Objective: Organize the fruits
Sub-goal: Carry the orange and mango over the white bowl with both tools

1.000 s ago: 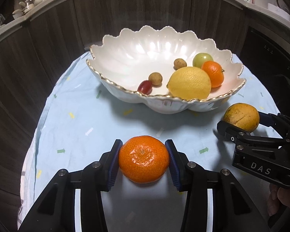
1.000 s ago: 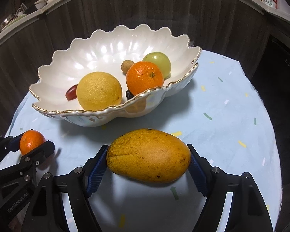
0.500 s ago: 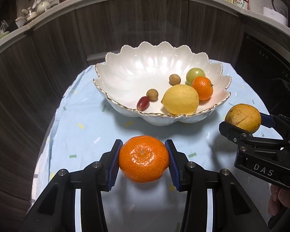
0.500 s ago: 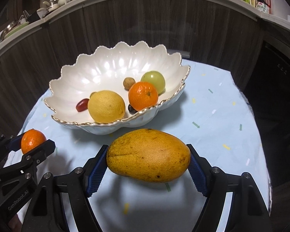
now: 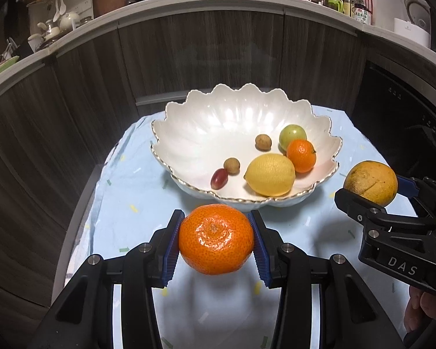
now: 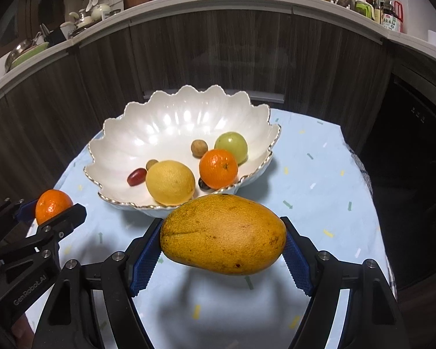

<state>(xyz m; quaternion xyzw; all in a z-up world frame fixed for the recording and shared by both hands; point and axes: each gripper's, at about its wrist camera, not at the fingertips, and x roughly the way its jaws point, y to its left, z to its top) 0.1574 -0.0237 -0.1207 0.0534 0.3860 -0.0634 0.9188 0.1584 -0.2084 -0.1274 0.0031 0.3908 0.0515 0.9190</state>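
The left gripper [image 5: 216,240] clamps a tangerine [image 5: 216,239]; the right gripper [image 6: 222,250] clamps a mango [image 6: 223,233]. Both are clear of the cloth [image 5: 130,203]. The bowl [image 5: 189,133] lies just beyond both.

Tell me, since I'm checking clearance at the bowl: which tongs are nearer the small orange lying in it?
Right. The right tongs, holding a mango, hang just in front of that orange; the left tongs are farther back, toward the bowl's other side.

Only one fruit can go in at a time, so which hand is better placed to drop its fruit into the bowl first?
Probably the right. Its mango hangs just before the bowl's near rim; the left gripper's mandarin sits slightly farther back.
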